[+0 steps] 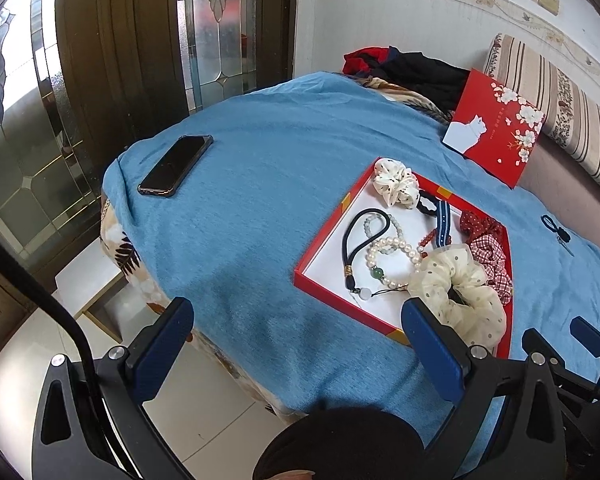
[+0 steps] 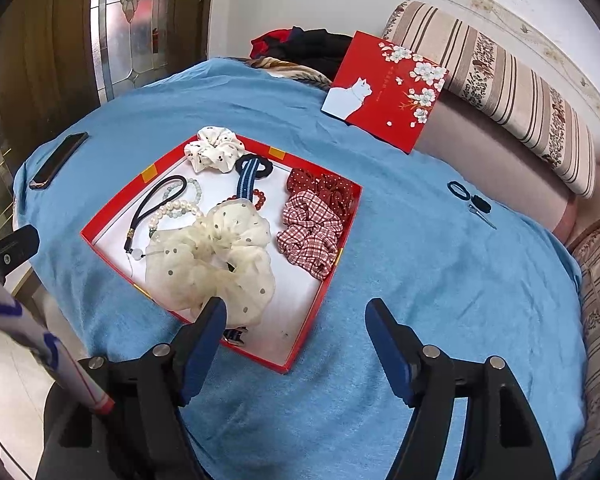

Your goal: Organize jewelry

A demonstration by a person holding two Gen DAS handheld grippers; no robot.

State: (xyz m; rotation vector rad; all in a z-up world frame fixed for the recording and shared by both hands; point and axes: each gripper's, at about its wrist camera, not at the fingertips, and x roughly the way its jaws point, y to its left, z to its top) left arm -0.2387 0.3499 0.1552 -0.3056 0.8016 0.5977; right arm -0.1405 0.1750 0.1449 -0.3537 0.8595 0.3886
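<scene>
Two pairs of tongs hang over the near edge of the blue-covered surface (image 2: pixel 420 240), and both stand wide apart with nothing between their pads: the left tongs (image 1: pixel 300 344) over bare cloth just left of the red box (image 2: pixel 324 280), the right tongs (image 2: pixel 296 344) over that box's near right corner. I judge they are held back and open like this because most of the sorting is already inside the box and the person is choosing what to fetch next. The box is shallow, white-floored, its lid (image 2: pixel 384 88) laid flat beyond its far right corner, out of the way so the tray stays reachable. Inside, the soft things keep to the right and front: a big cream dotted scrunchie (image 2: pixel 212 256) at the front, a red checked scrunchie (image 2: pixel 312 232) along the right wall, a red dotted one (image 2: pixel 320 188) behind it, a white printed scrunchie (image 2: pixel 214 148) at the far corner. The beaded things lie toward the left wall: a pearl bracelet (image 1: pixel 392 256) with one green bead, a pale bead bracelet (image 1: pixel 380 222) behind it, a dark cord strap (image 1: pixel 360 240) looped beside them, red beads (image 2: pixel 256 196) and a blue striped band (image 2: pixel 246 180) near the middle. Well to the right of the box, loose on the cloth, lie a dark hair tie (image 2: pixel 458 190) and a small clip (image 2: pixel 482 210); these look like what remains to gather. A phone (image 2: pixel 58 160) rests far to the box's left, apart from the job.
</scene>
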